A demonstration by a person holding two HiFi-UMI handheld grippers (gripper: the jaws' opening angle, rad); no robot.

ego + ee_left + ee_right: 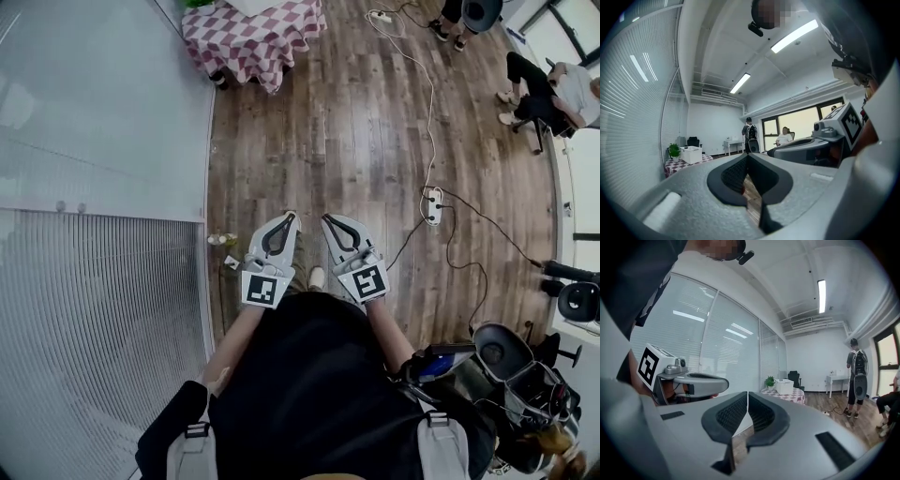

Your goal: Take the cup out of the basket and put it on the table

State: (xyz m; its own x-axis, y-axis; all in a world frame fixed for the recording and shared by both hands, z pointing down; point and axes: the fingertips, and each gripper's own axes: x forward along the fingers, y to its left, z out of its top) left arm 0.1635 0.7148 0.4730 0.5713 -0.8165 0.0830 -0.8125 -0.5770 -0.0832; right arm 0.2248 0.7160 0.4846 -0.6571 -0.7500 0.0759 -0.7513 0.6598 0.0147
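Head view: grey two-jaw left tool [289,217] and its twin, the right tool [328,219], are held side by side low in the middle of the frame over brown wood-plank floor [356,141], both clenched and empty. Small table under a pink-and-white checked cloth [253,37] sits at the top, left of centre, well apart from the tools. No cup seen. Left gripper view: left tool [748,157] tips meet, nothing between them; at lower left the checked table [675,164] carries a white rectangular basket [691,154] with a green potted plant [673,151] just beside it. Right gripper view: right tool [747,393] tips together, empty; basket [784,386], plant [769,381] and table [792,395] lie just right of centre, far off. Cup is hidden in all views, presumably down inside the basket. Likely light and rigid, maybe slick-walled; material and handle can't be told. Best guess: pinch one wall at the rim from above and lift straight up clear of the basket.
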